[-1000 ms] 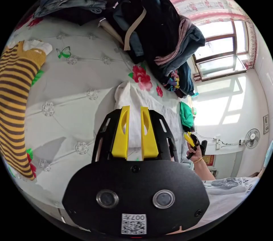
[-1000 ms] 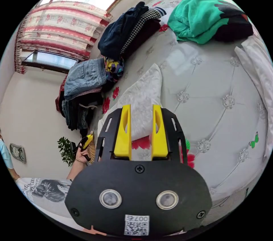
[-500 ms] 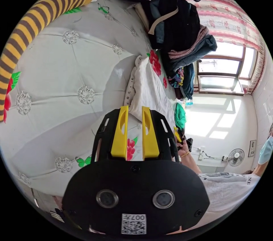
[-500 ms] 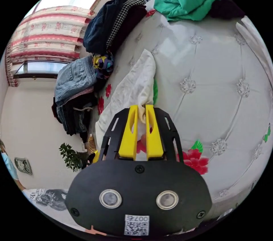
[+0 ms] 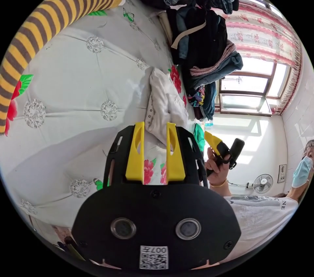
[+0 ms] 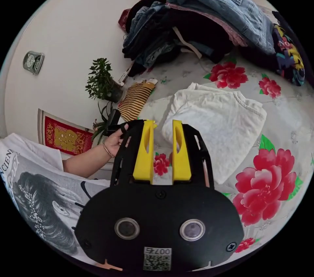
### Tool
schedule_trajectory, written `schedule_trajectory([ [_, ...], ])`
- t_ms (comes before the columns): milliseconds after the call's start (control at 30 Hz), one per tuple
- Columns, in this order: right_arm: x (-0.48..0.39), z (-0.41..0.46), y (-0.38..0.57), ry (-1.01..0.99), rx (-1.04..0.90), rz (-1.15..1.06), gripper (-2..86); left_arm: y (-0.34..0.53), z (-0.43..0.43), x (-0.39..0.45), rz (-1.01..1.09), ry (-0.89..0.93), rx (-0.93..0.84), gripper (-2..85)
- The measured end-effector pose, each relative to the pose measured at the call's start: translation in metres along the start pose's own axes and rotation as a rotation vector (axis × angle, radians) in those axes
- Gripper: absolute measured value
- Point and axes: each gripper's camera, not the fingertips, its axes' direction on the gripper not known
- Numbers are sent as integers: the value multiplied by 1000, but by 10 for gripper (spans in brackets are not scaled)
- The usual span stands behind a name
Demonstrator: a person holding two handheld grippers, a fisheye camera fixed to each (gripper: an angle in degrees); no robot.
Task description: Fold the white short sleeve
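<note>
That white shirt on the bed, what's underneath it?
The white shirt lies folded on a pale quilted bedspread printed with red flowers, which shows all round it. Whatever sits directly beneath the shirt is covered by its layers.

A home bedroom: a bed with a tufted floral cover, piled clothes, striped curtains at a window, a potted plant and a wall fan.
</note>
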Motion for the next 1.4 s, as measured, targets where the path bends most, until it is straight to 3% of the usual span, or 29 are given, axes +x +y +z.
schedule_trajectory([
  [200, 68, -17, 30, 118, 29, 256, 71, 3, 23, -17, 24, 36, -84, 126],
  [400, 126, 0, 46, 53, -2, 492, 67, -6, 70, -10, 112, 28, -180, 109],
  [500, 133, 7, 39, 10, 24, 517, 43, -7, 85, -6, 134, 34, -232, 60],
  [667, 131, -9, 24, -49, 72, 466, 16, 1, 101, 29, 193, 63, -225, 54],
  [800, 132, -74, 15, -69, 165, 418, 7, 8, 146, 90, 297, 124, -270, 52],
  [1167, 74, -387, 78, 438, 641, 311, 17, 69, 390, 357, 720, 463, -464, 58],
  [1300, 104, -444, 128, 714, 732, 616, 35, 120, 460, 378, 850, 265, -545, 62],
  [1400, 129, -419, 169, 698, 731, 719, 43, 152, 456, 323, 929, 100, -562, 79],
])
